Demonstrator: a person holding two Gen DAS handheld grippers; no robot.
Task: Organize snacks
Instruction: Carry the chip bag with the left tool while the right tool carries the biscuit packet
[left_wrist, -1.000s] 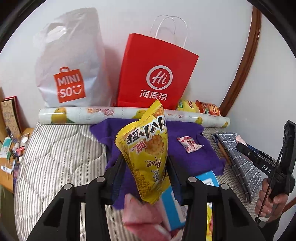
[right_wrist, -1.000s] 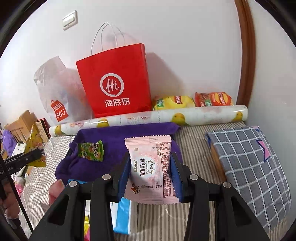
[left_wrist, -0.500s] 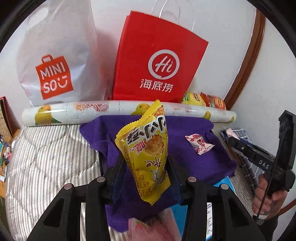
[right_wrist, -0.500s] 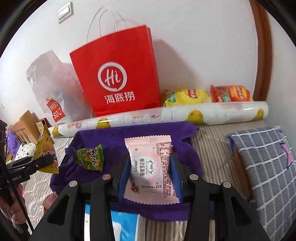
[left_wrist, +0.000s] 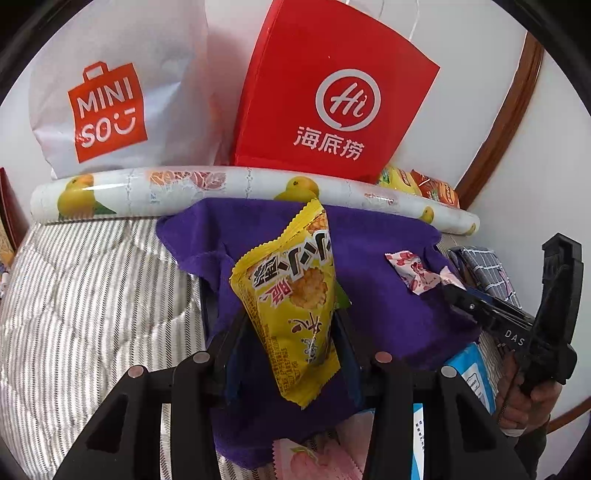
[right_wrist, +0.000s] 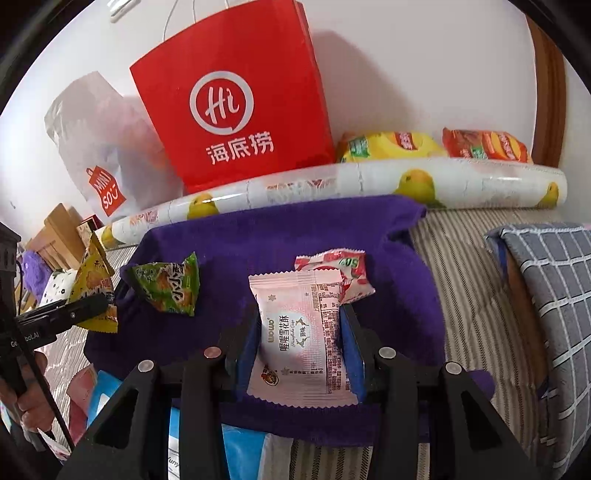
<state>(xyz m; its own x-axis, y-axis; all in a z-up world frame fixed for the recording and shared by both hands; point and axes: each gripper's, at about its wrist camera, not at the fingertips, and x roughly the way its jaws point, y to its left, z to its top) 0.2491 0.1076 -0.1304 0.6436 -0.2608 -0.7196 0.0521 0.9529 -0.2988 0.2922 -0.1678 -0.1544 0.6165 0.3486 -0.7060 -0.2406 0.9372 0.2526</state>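
My left gripper (left_wrist: 288, 325) is shut on a yellow snack packet (left_wrist: 291, 295) and holds it upright over the purple cloth (left_wrist: 384, 258). My right gripper (right_wrist: 301, 332) is shut on a pink snack packet (right_wrist: 299, 332) above the same purple cloth (right_wrist: 258, 236). A green snack packet (right_wrist: 168, 282) lies on the cloth's left part. A red-and-white snack packet (right_wrist: 343, 267) lies just beyond the pink one; it also shows in the left wrist view (left_wrist: 413, 271). The left gripper with its yellow packet (right_wrist: 92, 295) shows at the left of the right wrist view.
A red paper bag (left_wrist: 332, 99) and a white Miniso bag (left_wrist: 110, 92) stand at the wall behind a fruit-print roll (left_wrist: 236, 184). Yellow (right_wrist: 388, 146) and orange chip bags (right_wrist: 484, 144) lie behind the roll. A checked cushion (right_wrist: 546, 295) lies right. Blue boxes (right_wrist: 243, 454) lie near the cloth's front edge.
Both grippers have moved forward toward the wall and over the purple cloth, each still holding its packet. The red-and-white packet has come into the right wrist view.
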